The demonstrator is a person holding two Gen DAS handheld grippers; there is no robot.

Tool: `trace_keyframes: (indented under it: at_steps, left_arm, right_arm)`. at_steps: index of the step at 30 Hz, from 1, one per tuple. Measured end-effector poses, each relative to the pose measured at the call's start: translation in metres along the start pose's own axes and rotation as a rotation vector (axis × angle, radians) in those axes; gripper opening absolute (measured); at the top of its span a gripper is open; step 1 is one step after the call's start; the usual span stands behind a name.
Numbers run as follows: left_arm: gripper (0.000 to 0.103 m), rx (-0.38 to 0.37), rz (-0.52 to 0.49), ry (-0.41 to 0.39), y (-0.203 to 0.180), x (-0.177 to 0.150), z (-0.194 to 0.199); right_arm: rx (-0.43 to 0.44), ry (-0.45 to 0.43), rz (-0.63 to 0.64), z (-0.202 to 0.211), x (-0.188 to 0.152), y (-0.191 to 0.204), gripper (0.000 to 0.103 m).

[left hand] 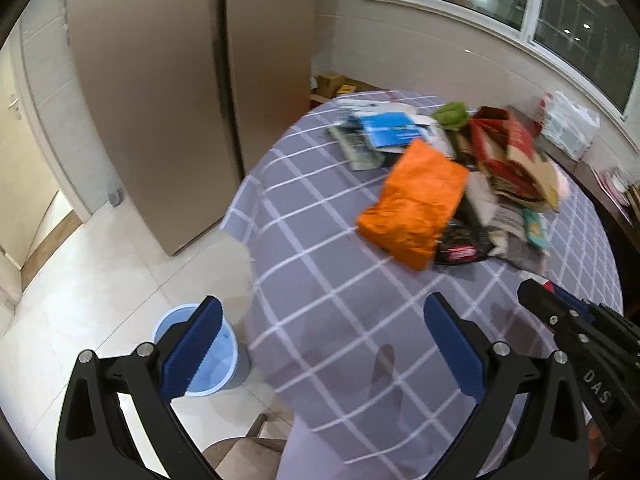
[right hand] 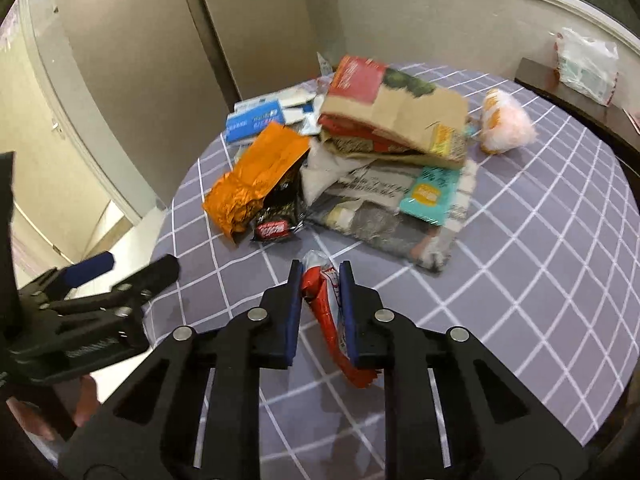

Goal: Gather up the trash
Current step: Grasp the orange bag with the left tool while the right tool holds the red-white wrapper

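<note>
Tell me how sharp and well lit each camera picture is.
Left wrist view: fisheye bends the window and the wall; the orange bag and the pile are smeared by motion blur, and ceiling lights glare in the glass. Right wrist view: sharper on the red wrapper in the right tool, though the left tool is blurred; even indoor light, soft shadows.

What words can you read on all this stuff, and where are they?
"DAS": white letters on the right gripper, seen from the left wrist view.
Blue box: white print, too blurred to read.
Teal packet: print too blurred.
Black packet: red label, unreadable.
Red wrapper in the right gripper: print too crumpled to read.
</note>
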State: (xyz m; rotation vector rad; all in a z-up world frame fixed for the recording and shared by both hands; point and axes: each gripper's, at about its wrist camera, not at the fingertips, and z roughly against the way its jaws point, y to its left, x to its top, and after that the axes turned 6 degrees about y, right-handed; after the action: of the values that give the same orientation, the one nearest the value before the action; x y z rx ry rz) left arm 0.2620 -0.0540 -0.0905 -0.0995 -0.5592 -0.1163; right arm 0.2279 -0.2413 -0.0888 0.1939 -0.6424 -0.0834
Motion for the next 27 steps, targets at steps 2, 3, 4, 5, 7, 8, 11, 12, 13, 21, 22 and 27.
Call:
trace_keyframes:
  at_steps: [2, 3, 4, 5, 7, 8, 11, 12, 13, 21, 22, 27]
  left_arm:
    - [0.099, -0.038, -0.028, -0.003, -0.013, 0.003, 0.000]
    - [0.099, -0.057, -0.042, -0.003, -0.018, 0.004, 0.000]
    - [0.099, -0.094, -0.064, -0.002, -0.027, 0.006, -0.001]
    - [0.099, -0.121, -0.081, -0.002, -0.033, 0.008, -0.002]
    - [0.098, -0.174, -0.124, 0.017, -0.048, 0.011, -0.007]
    - [0.098, -0.184, -0.137, 0.022, -0.052, 0.012, -0.010]
    - [0.098, -0.154, -0.152, 0.005, -0.061, 0.019, -0.015]
    - [0.098, -0.135, -0.152, -0.010, -0.061, 0.022, -0.015]
    - [0.098, -0.118, -0.159, -0.024, -0.060, 0.026, -0.017]
    - [0.098, -0.091, -0.170, 0.039, -0.044, 0.057, -0.052]
    - [0.095, -0.115, -0.167, 0.057, -0.041, 0.057, -0.056]
    - [0.057, -0.139, -0.182, 0.047, -0.037, 0.054, -0.055]
  right_arm:
    - [-0.011, -0.022, -0.006, 0.009, 0.001, -0.006, 0.019]
    - [-0.018, -0.032, -0.009, 0.012, 0.002, -0.010, 0.019]
    - [-0.024, -0.039, -0.016, 0.015, 0.003, -0.014, 0.019]
    - [-0.028, -0.043, -0.022, 0.016, 0.004, -0.017, 0.019]
    - [-0.043, -0.049, -0.041, 0.019, 0.006, -0.027, 0.019]
    - [-0.051, -0.051, -0.048, 0.019, 0.006, -0.030, 0.019]
    - [-0.061, -0.052, -0.078, 0.022, 0.007, -0.045, 0.019]
    - [-0.061, -0.051, -0.079, 0.022, 0.008, -0.048, 0.019]
    - [-0.063, -0.049, -0.079, 0.022, 0.008, -0.050, 0.019]
    - [-0.062, -0.024, -0.088, 0.011, 0.014, -0.059, 0.018]
    - [-0.061, -0.016, -0.088, 0.008, 0.014, -0.059, 0.018]
    - [-0.061, -0.003, -0.077, 0.002, 0.017, -0.055, 0.018]
